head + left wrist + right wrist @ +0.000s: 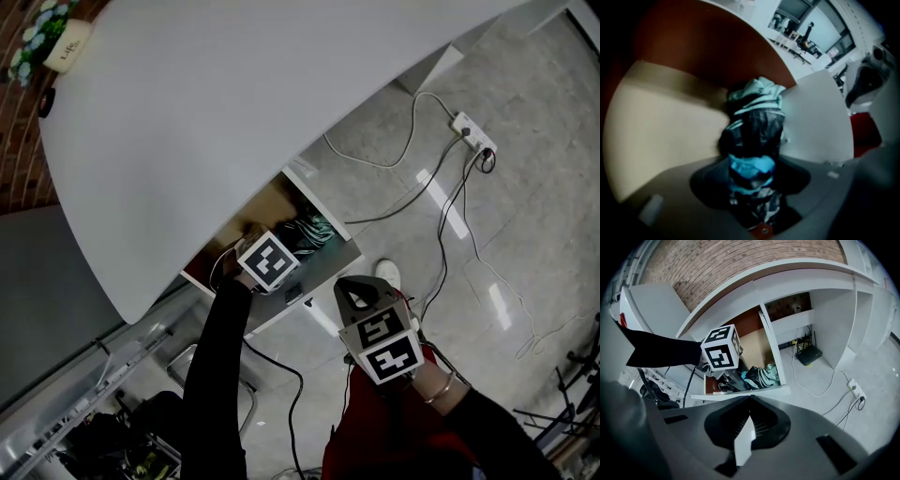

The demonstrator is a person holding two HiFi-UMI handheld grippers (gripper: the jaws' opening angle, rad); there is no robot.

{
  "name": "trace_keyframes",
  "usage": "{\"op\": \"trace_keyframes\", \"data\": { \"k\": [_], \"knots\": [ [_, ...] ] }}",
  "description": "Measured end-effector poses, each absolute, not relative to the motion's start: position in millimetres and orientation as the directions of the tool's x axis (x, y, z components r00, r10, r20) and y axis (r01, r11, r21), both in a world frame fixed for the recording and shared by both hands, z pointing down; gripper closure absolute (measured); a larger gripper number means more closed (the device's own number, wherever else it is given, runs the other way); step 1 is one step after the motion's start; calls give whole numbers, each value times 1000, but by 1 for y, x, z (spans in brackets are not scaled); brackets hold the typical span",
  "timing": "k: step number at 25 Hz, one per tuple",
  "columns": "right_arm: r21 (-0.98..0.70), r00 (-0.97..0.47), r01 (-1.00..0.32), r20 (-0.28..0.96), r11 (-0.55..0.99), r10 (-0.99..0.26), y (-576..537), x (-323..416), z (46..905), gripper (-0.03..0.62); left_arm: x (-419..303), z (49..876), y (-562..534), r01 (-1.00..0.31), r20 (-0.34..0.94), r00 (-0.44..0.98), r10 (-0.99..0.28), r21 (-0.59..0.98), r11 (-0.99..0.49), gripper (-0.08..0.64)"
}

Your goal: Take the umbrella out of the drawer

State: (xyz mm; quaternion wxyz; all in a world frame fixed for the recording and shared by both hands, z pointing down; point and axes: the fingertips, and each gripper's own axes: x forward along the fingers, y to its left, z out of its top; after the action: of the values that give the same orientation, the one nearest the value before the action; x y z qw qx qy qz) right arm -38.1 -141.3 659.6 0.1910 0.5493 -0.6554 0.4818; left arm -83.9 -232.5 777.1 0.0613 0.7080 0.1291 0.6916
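The drawer stands pulled out from under the white desk top, so the opening step looks done. My left gripper is reached inside it, and its own view shows the jaws closed tight on the umbrella, which fills the gap between them. That is the grasp made. What is left, as I judge it, is the lift: the umbrella is not yet out, and it lies in the drawer at about 1 o'clock from the left gripper's marker cube in the head view.

My right gripper hangs well apart from the drawer, at about 4 o'clock from it. Its jaws are drawn together with nothing between them, so it plays no part at present.

The umbrella is folded, a crumpled bundle of thin fabric. It is dark with mint and bright teal bands, slightly glossy, and bunched in soft ridges rather than rolled neatly. It should squash under the jaws, so I would expect some slack before it comes free. The drawer has a smooth white front, a flat beige floor and a reddish-brown inner wall. All of these are hard, plain panels with straight edges.
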Motion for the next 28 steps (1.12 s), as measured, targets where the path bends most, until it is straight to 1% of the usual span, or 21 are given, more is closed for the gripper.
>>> {"op": "trace_keyframes", "data": {
  "k": [1, 5, 8, 15, 20, 28],
  "knots": [
    [-422, -325, -904, 780, -67, -535, -142, -39, 660, 594, -84, 777, -231, 110, 964, 1, 267, 265, -958, 303],
    [-425, -330, -903, 779, -61, -534, -143, -41, 659, 594, -86, 777, -230, 129, 968, -6, 249, 248, -960, 312],
    [-422, -332, -905, 781, -55, -529, -142, -40, 659, 594, -88, 776, -229, 125, 979, 6, 202, 200, -972, 325],
    [-414, -330, -909, 786, -49, -523, -138, -37, 654, 594, -82, 764, -236, 120, 995, 81, 63, 53, -991, 330],
    [-411, -324, -910, 784, -50, -530, -138, -35, 647, 594, -84, 746, -241, 90, 993, 111, 27, 17, -996, 331],
    [-398, -319, -917, 779, -34, -540, -138, -36, 631, 594, -83, 703, -252, 25, 975, 208, -81, -88, -996, 333]
  ]
}}
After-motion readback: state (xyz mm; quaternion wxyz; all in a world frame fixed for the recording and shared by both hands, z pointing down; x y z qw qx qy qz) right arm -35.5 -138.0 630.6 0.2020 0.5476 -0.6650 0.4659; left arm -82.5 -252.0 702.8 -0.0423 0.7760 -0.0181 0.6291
